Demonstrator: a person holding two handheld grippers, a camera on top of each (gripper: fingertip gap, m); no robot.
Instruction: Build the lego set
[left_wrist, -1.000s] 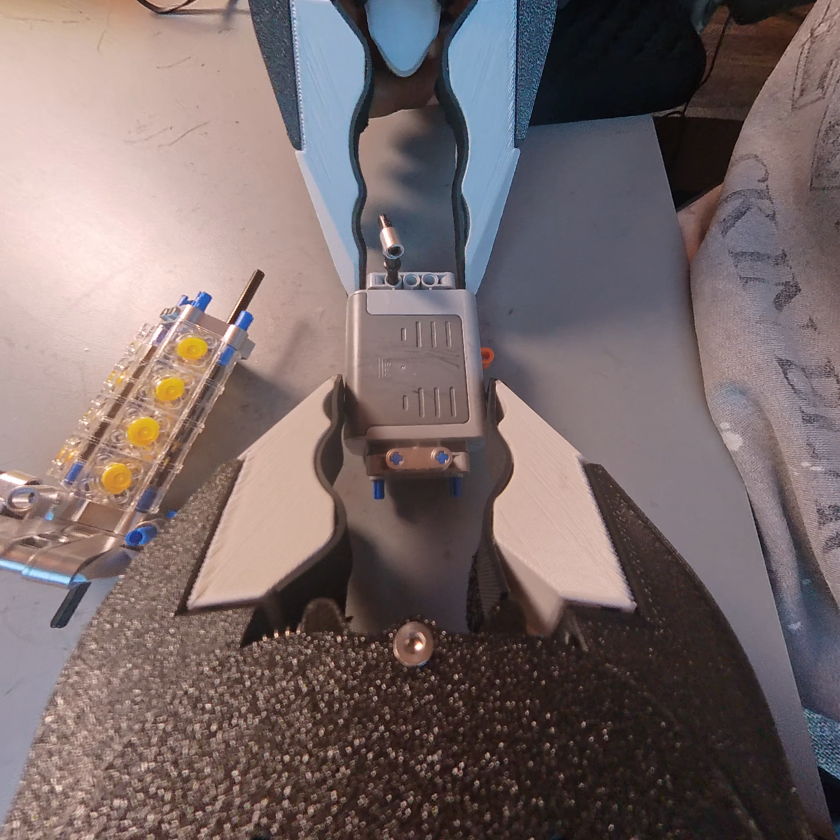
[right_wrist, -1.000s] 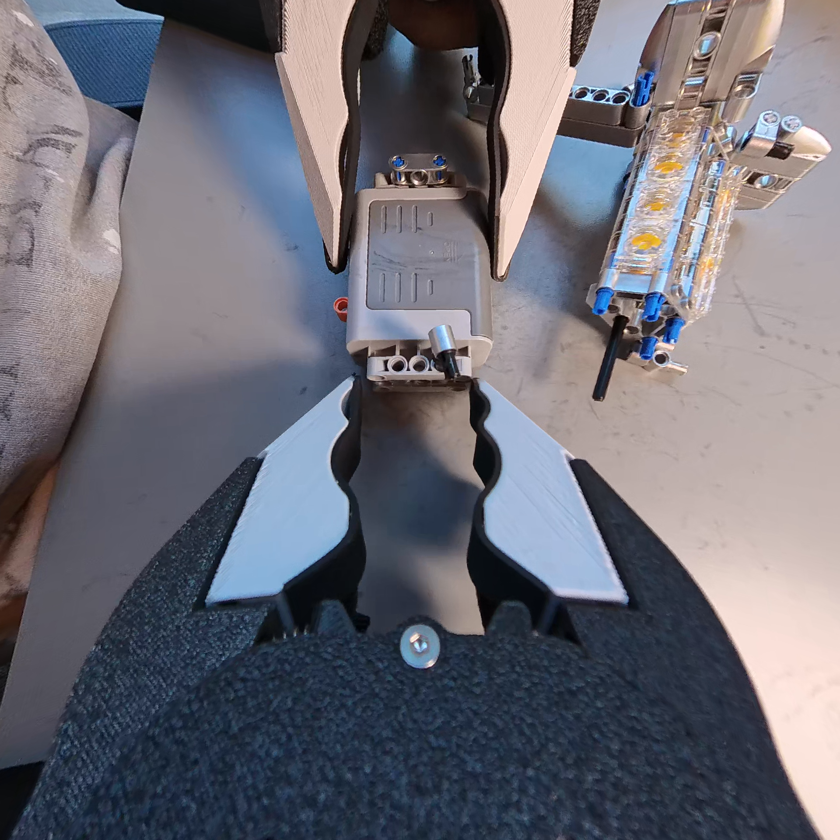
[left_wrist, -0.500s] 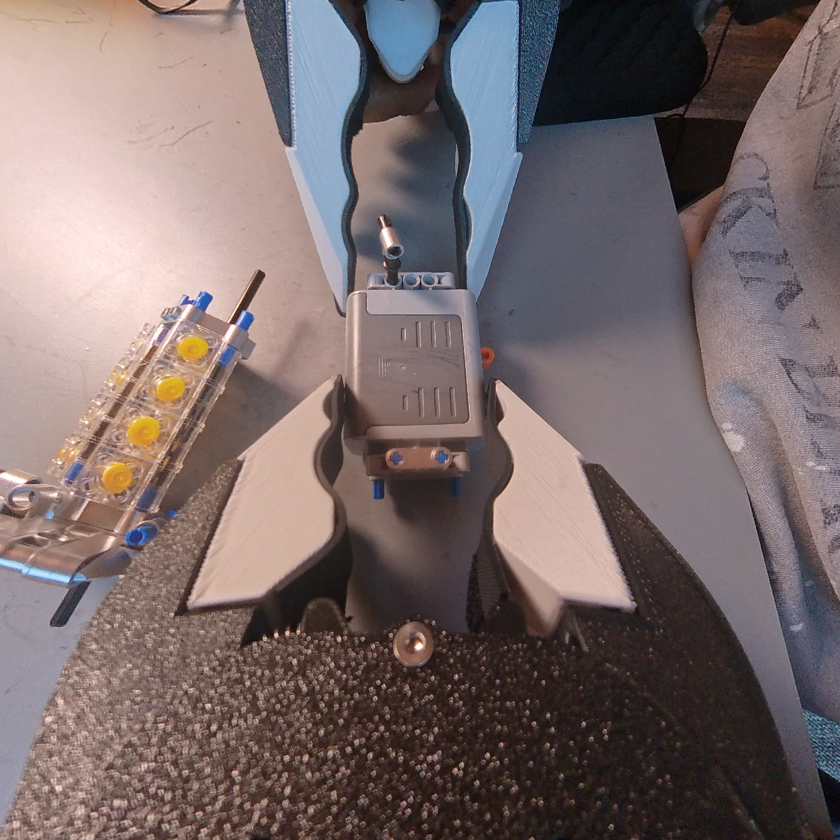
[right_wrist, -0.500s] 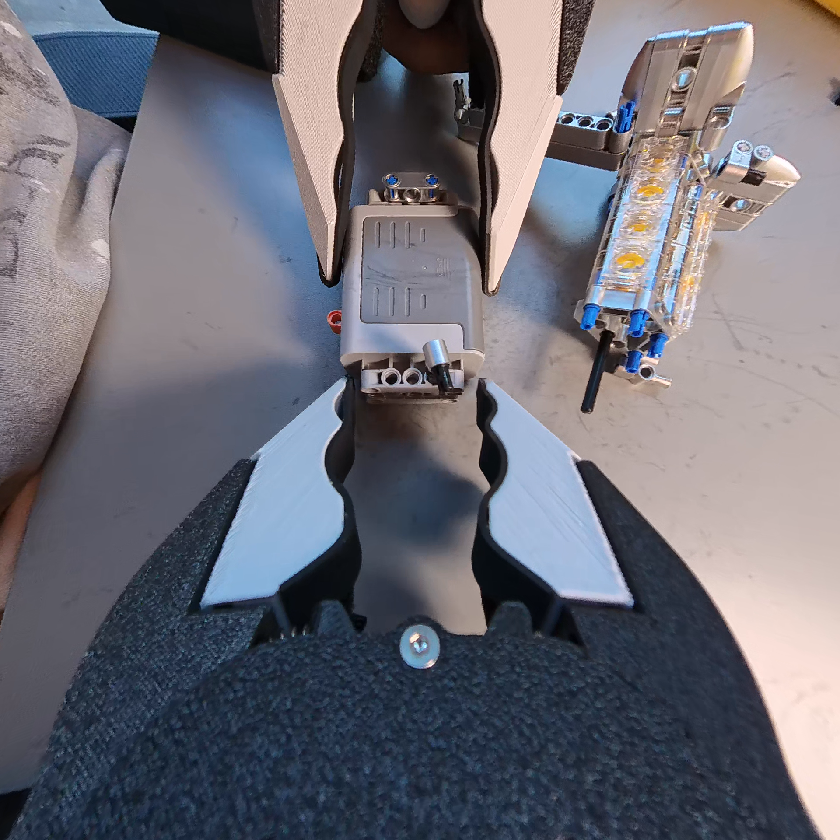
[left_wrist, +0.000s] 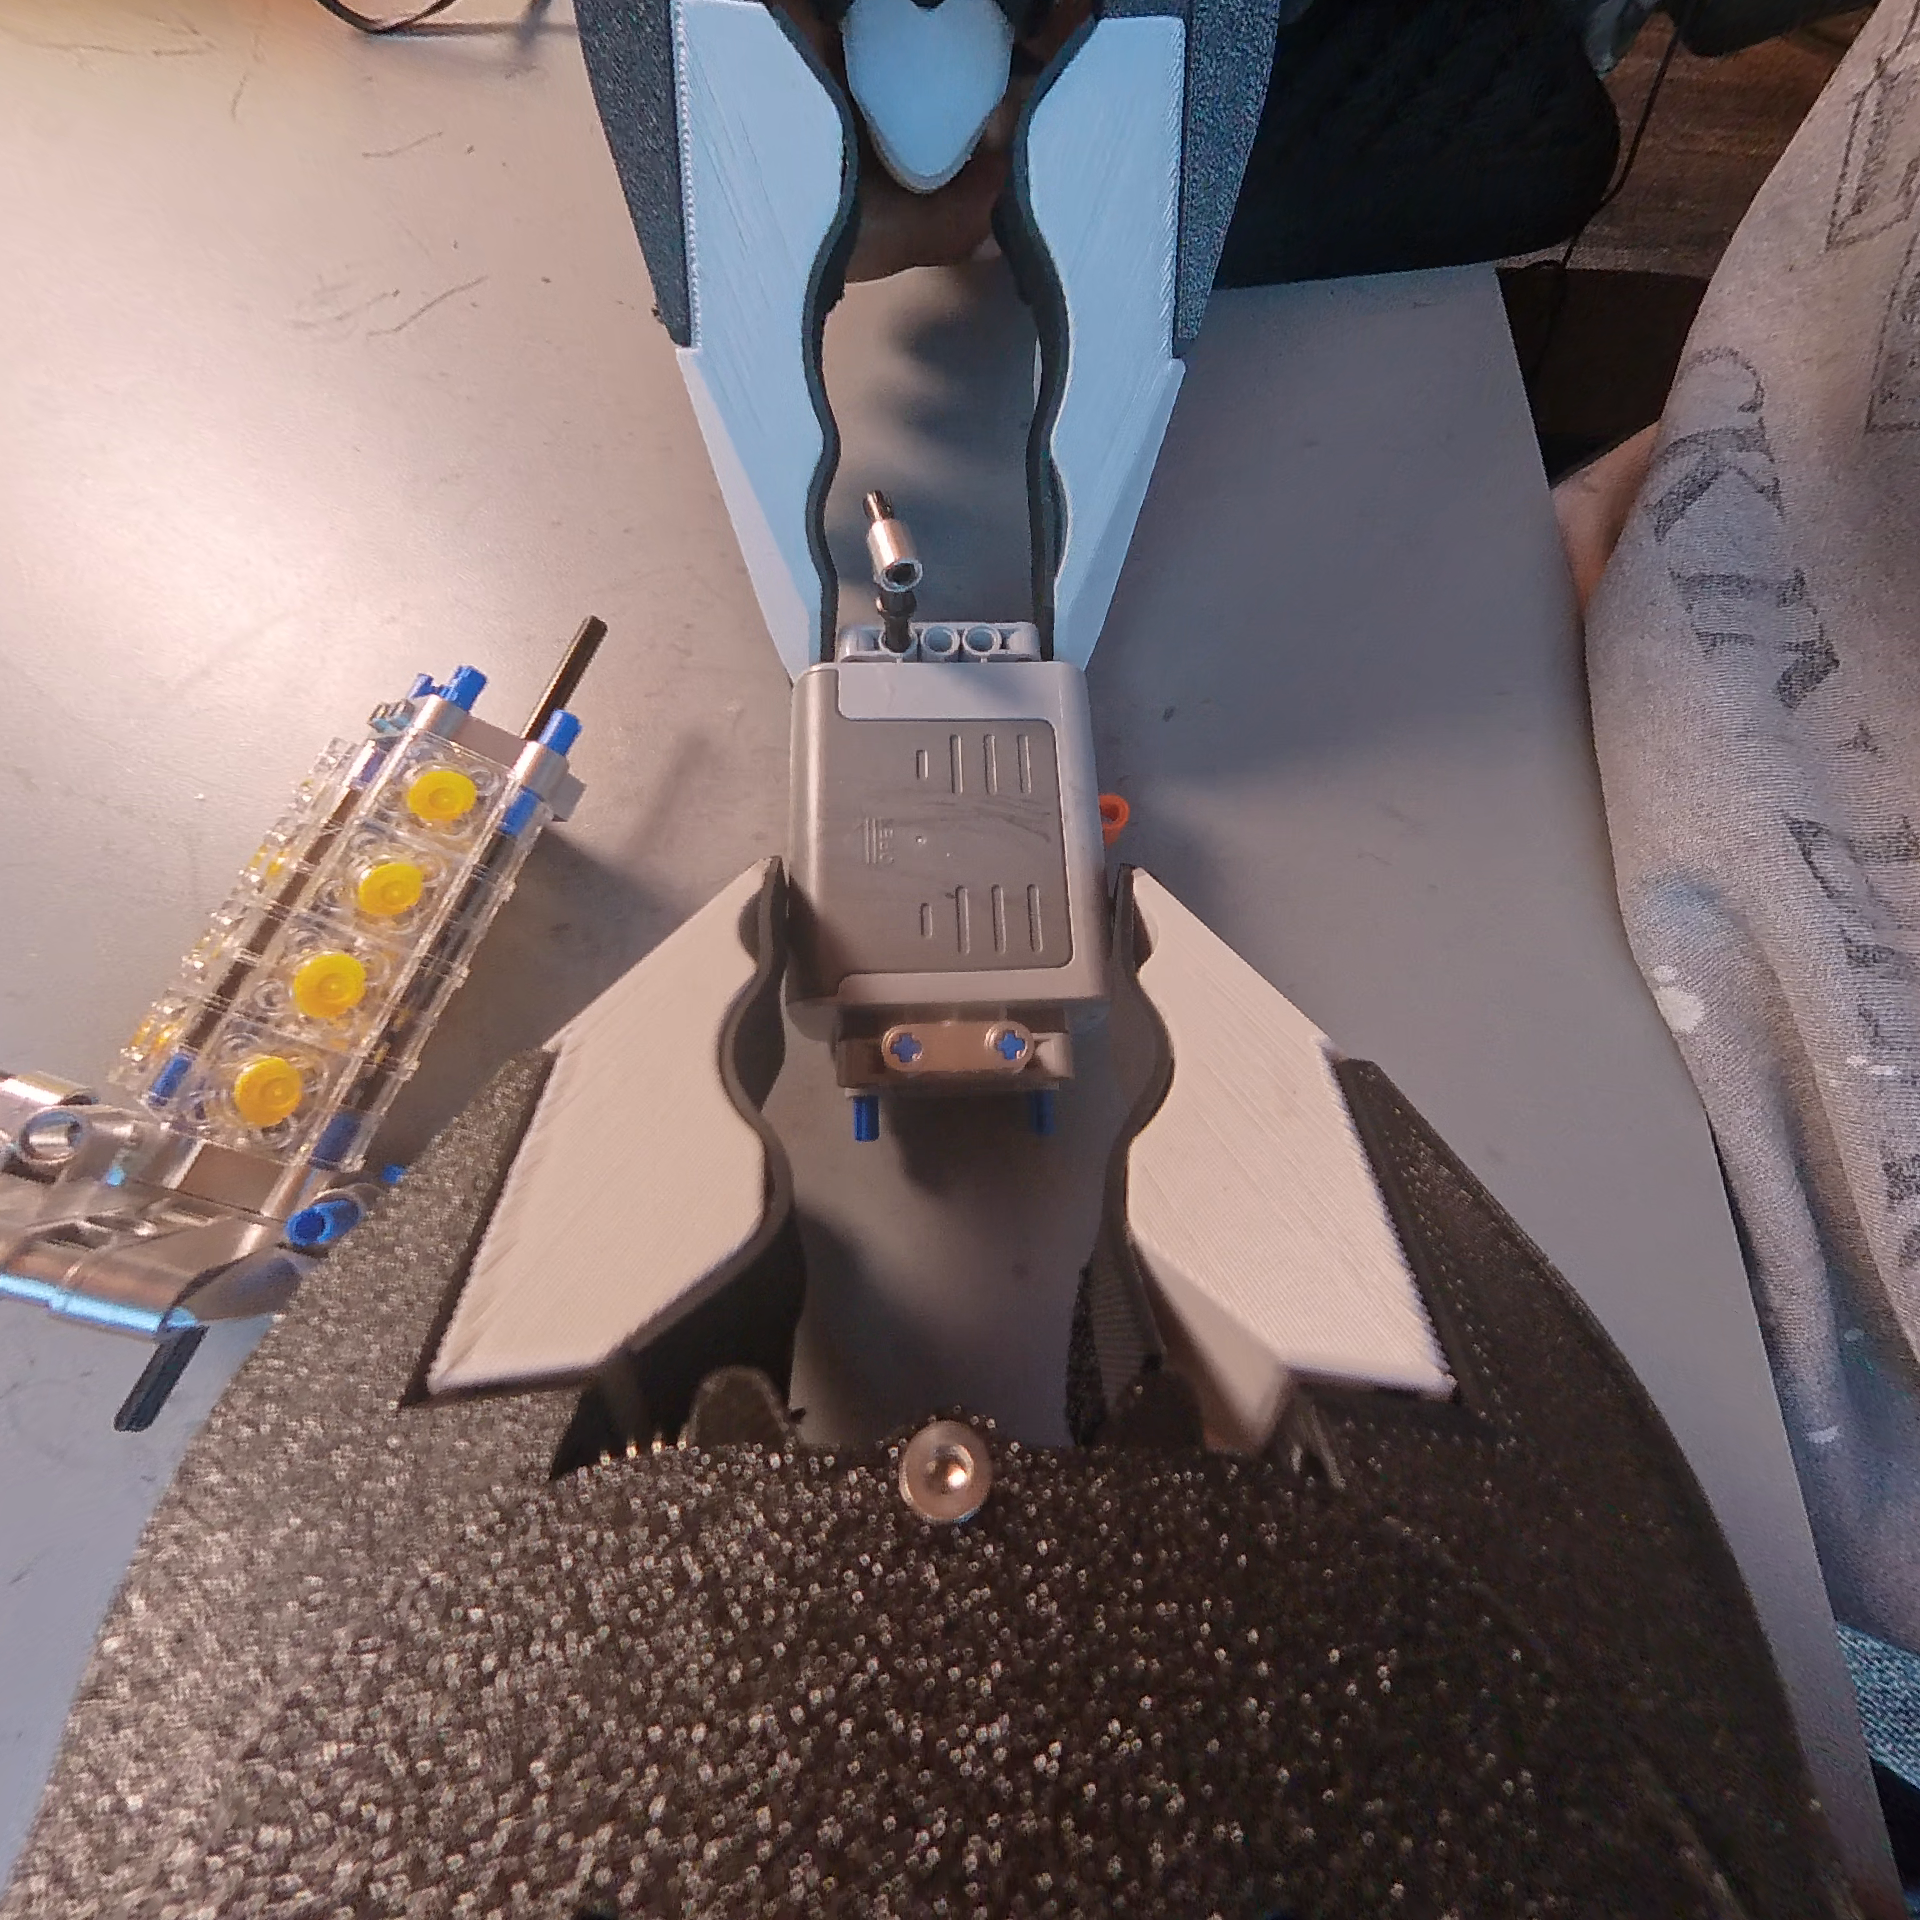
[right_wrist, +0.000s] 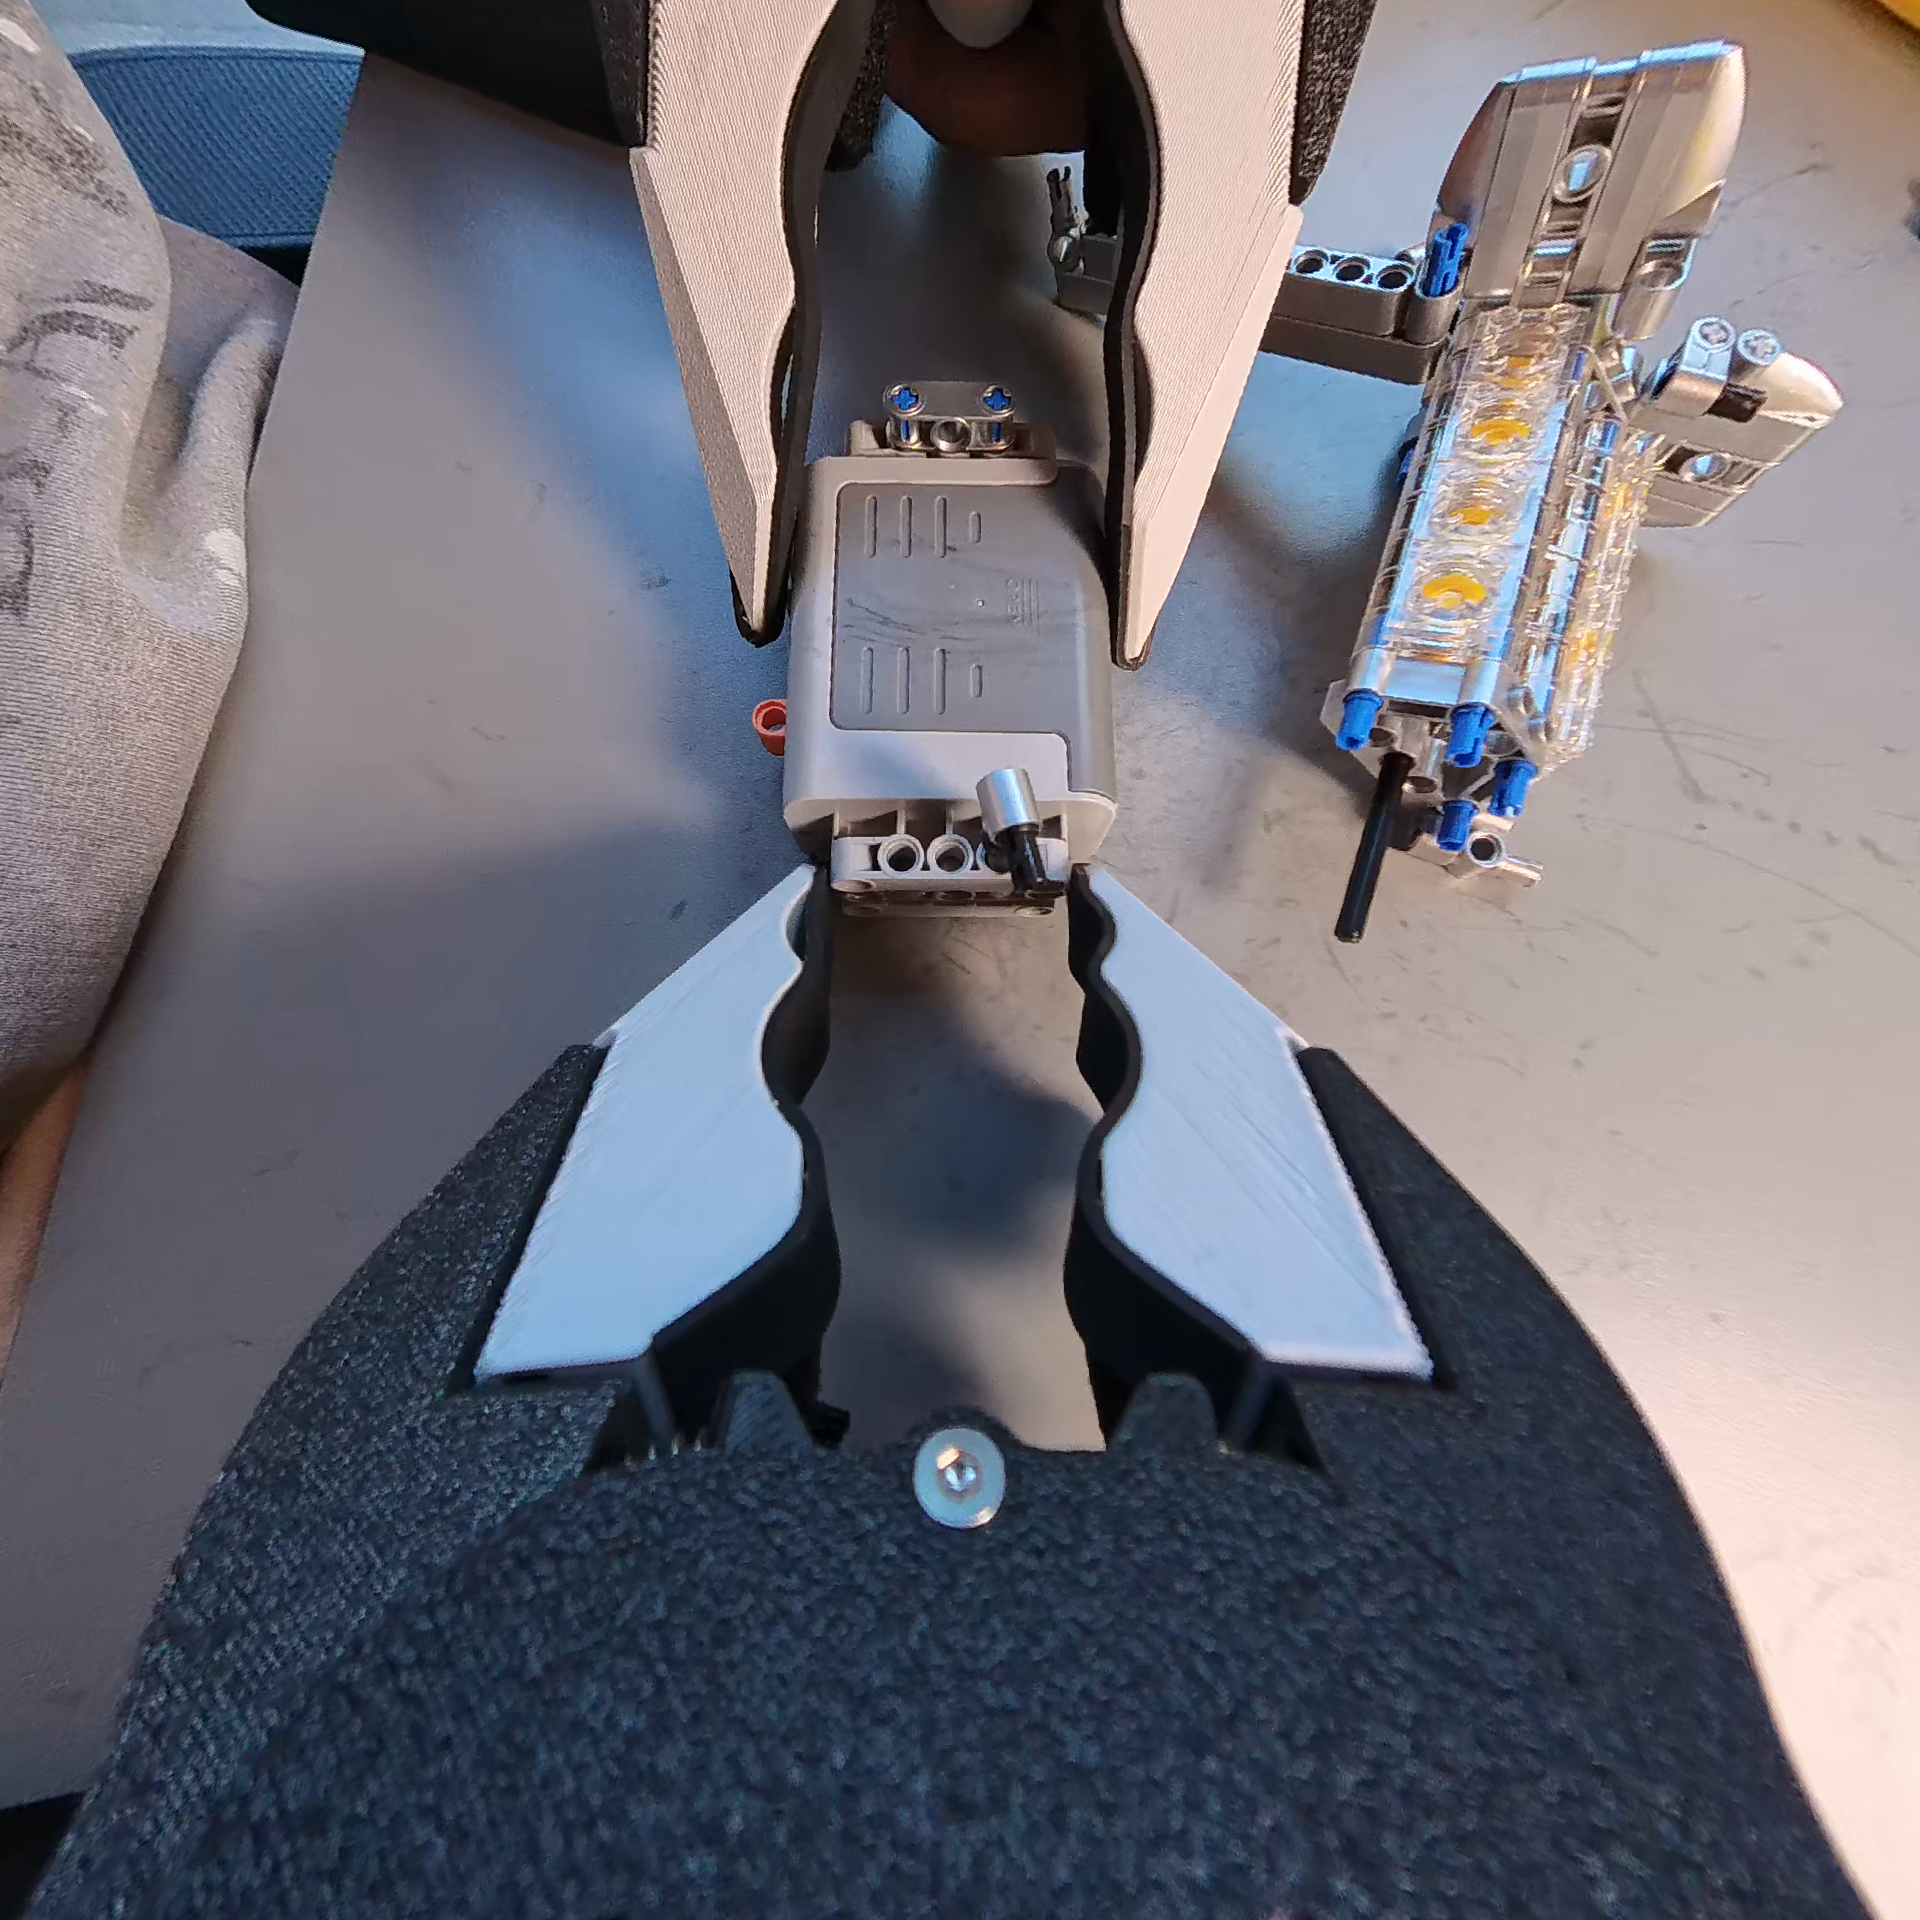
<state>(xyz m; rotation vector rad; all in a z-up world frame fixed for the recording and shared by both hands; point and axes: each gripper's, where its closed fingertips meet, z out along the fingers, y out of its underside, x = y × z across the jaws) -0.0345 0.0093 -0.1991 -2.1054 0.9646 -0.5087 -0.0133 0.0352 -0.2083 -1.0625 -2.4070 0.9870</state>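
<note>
Now, your left gripper (left_wrist: 943, 894): its white fingers with wavy black pads sit on either side of the near end of the grey rectangular plastic motor block (left_wrist: 940, 847); the pads press the block's two sides, so you have hold of it.
Your right gripper (right_wrist: 943, 883): parted about as wide as the block, fingertips at the corners of the light grey holed beam (right_wrist: 940, 860) on the block's opposite end; you cannot tell whether the tips actually pinch it.
Motor block: it lies flat on the grey scuffed tabletop (left_wrist: 260, 436), between your two grippers, which face each other along its length.
Near end, left wrist view: a short silver link with two blue cross pins (left_wrist: 954, 1045) and two blue pegs beneath.
Far end, left wrist view: a black axle with a small silver sleeve (left_wrist: 891, 561) stands tilted out of the holed beam.
Beside the block: a small orange round piece (right_wrist: 770, 721) just at its side.
Further off: a clear brick assembly with yellow round pieces and blue pins (left_wrist: 312, 966), with a black rod sticking out, lies apart from the block.
Table edge: grey patterned fabric (left_wrist: 1787, 831).
</note>
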